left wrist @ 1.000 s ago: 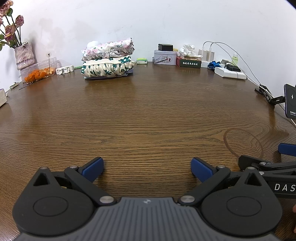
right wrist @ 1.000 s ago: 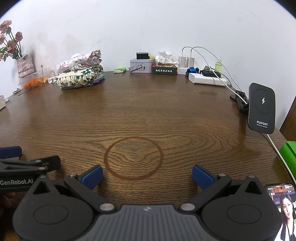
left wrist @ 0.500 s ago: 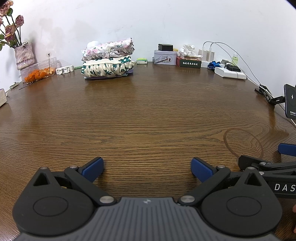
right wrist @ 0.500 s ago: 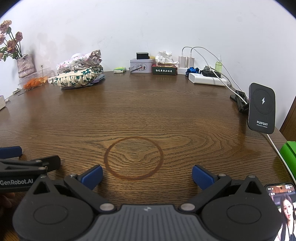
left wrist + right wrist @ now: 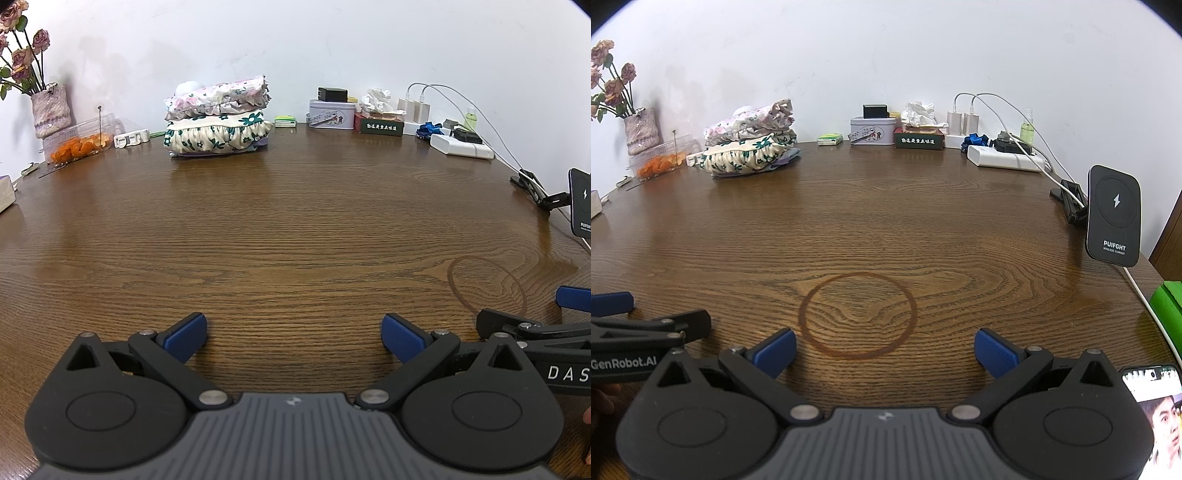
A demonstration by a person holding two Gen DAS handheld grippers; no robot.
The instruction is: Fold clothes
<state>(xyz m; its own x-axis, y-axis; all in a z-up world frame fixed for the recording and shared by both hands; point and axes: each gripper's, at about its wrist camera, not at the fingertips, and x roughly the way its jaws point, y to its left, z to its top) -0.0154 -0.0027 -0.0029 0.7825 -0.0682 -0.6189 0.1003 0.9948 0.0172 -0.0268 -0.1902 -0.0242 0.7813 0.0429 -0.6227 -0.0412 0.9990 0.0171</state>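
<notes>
The brown wood-grain counter (image 5: 295,229) fills both views, its middle bare but for a dark ring stain (image 5: 857,315) in the grain. Against the white wall at the far edge sits the pile of folded clothes (image 5: 218,118), a cream piece with green flowers underneath and a pink-flowered ruffled one on top (a white rounded thing shows behind it, too hidden to tell what).

The left gripper (image 5: 293,334) rests low at the near edge, its jaws spread wide with nothing between the blue pads (image 5: 186,334). The right gripper (image 5: 884,349) sits just beside it on the right, jaws likewise wide and empty, framing the near side of the ring stain. Each gripper shows at the edge of the other's view. Both are well apart from the clothes.

A black wireless charger (image 5: 1113,216) stands upright near the right edge, with a white power bank (image 5: 1003,160) and cables beyond it. Along the wall stand a vase of dried roses (image 5: 50,110), a clear box of orange pieces (image 5: 79,142), a metal tin (image 5: 332,114) and a dark green box (image 5: 380,125). A phone screen (image 5: 1156,398) glows at the lower right corner of the right view.
</notes>
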